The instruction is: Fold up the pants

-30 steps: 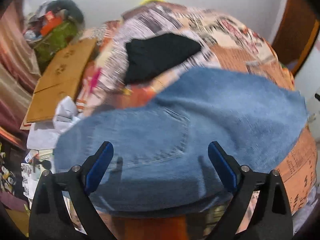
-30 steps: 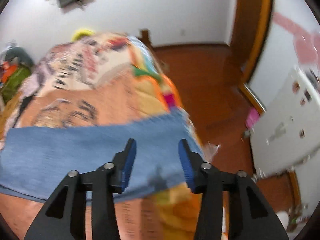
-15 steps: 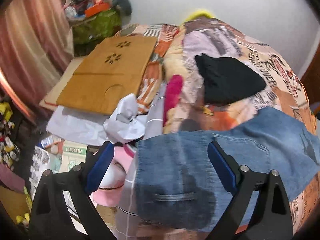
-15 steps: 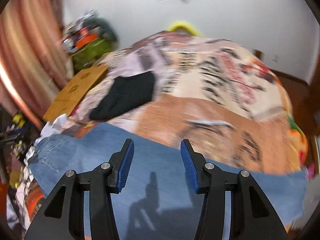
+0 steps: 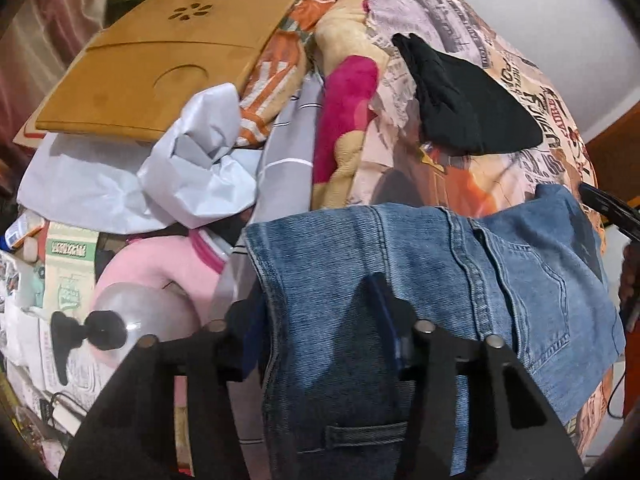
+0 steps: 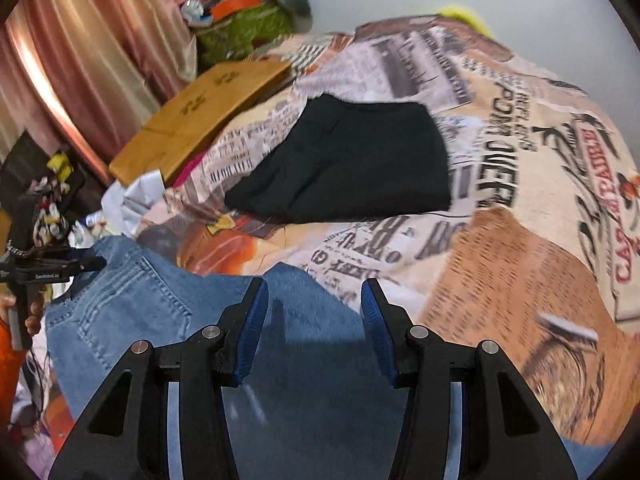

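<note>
On my left wrist view the jeans (image 5: 420, 280) lie across the near edge of the bed (image 5: 500, 80), their waist end between the left gripper (image 5: 320, 320) fingers. Behind them on the bedspread sits a folded garment (image 5: 468, 108). A wooden board (image 5: 160, 60) lies far left, a crumpled bag (image 5: 200, 160) before it. My right gripper (image 6: 312, 320) hangs over the jeans.

- The left gripper (image 5: 320, 320) is low and pitched downward, its blue-padded fingers (image 5: 386, 312) pinched on cloth gathered between them.
- The right gripper (image 6: 312, 320) hangs level, its jaws parted with blue pads (image 6: 252, 320) showing, touching nothing.
</note>
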Tool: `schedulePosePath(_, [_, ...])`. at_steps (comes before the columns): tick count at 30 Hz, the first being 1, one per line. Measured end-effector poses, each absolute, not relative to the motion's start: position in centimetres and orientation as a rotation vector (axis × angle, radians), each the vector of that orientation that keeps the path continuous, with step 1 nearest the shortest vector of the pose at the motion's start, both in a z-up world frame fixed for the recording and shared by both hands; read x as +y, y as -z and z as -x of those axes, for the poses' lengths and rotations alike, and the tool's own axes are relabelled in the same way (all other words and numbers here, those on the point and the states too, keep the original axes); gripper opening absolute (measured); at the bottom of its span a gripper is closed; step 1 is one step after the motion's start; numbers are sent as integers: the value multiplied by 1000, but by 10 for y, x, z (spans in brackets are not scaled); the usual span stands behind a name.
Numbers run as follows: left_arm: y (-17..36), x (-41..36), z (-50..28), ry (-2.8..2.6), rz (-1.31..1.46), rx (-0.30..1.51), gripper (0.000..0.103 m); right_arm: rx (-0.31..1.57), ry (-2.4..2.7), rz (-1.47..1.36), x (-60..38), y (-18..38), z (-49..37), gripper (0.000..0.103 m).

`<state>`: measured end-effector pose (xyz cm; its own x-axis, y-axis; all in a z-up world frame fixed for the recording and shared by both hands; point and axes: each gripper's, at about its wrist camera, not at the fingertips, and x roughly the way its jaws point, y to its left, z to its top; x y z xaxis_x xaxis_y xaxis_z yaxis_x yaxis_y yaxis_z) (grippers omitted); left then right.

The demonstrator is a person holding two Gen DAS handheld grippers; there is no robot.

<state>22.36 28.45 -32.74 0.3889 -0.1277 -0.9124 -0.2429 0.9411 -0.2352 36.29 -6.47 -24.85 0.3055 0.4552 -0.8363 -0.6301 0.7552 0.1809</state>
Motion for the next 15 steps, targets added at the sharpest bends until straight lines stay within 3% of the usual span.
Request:
schedulePosePath(2, [326,282,-223,-51,374,1168,28,1077,-738,216,-56,258,-371,45])
schedulePosePath(5, [320,272,-221,-52,327,1156,16,1135,-766,186,-51,273,-379,44])
schedulePosePath(7, [316,264,-219,-79,240,1146,9,1132,-792,174,-49,273,-377,22])
schedulePosePath(8, [313,256,-218,-139,135,1134,2,1136,-789,183,-48,274,-375,20])
schedulePosePath(10, [312,247,-214,-213,-3,1114,2,1105,-780,209,-49,274,-370,9])
schedulePosePath(15, [311,259,-204,-264,-67,1103,3,1019,-760,255,-50,266,-359,4])
